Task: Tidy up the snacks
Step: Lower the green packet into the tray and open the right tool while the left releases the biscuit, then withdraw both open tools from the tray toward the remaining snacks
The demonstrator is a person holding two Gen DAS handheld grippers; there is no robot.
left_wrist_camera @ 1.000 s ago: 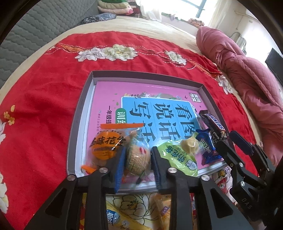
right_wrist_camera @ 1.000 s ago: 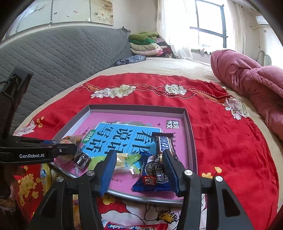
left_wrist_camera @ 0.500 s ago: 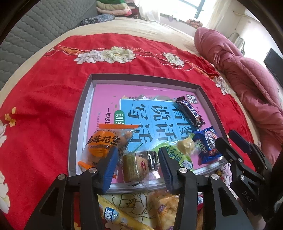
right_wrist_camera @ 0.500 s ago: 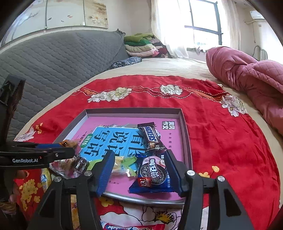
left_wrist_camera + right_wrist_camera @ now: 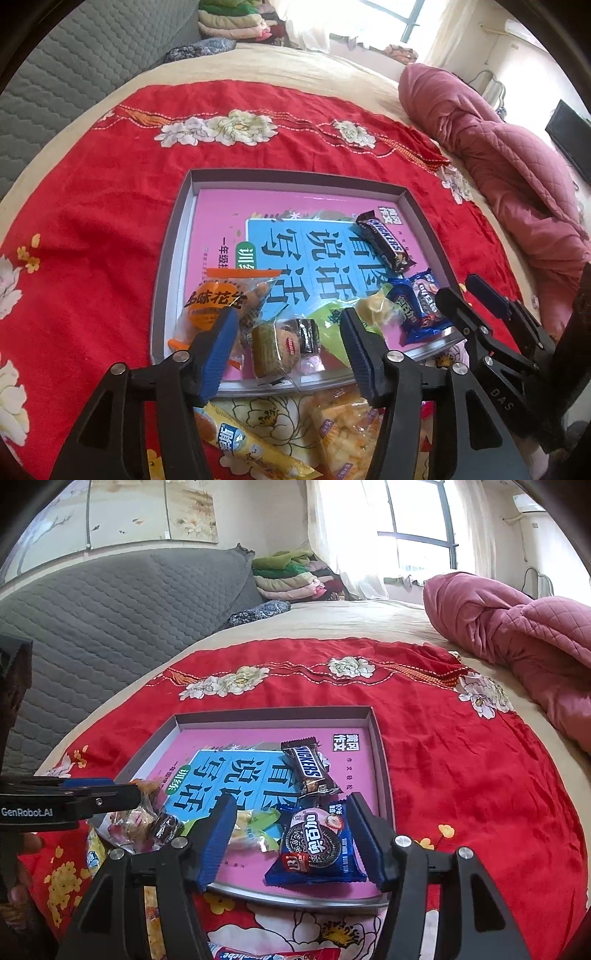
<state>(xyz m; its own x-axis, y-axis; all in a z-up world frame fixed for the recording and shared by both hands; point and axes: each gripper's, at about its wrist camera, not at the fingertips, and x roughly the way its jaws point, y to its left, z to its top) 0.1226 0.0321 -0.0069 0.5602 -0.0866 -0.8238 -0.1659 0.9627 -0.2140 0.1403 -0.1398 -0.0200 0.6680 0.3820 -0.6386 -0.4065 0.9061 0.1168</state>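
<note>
A grey tray [image 5: 295,175] [image 5: 273,712] lined with a pink book lies on the red cloth. My left gripper [image 5: 288,350] hovers at its near edge. Its jaws are opening, and a wrapped cake snack [image 5: 275,349] lies loose between them. An orange peanut packet [image 5: 218,302] sits just left of it. My right gripper [image 5: 293,843] is at the tray's right near corner. Its jaws are also opening, with a blue Oreo packet [image 5: 314,845] lying untouched between them. A Snickers bar [image 5: 308,770] [image 5: 384,240] and a green candy packet [image 5: 251,830] rest in the tray.
Loose snacks lie on the cloth in front of the tray: a yellow tube packet [image 5: 236,439], an orange crisp packet [image 5: 343,424] and a red packet [image 5: 280,954]. A pink quilt [image 5: 517,627] is bunched at the right. A grey padded headboard [image 5: 110,602] stands behind.
The left jaws spread apart and let go of the cake snack, which now lies in the tray. The right jaws widened around the Oreo packet. Both grippers drew back slightly.
</note>
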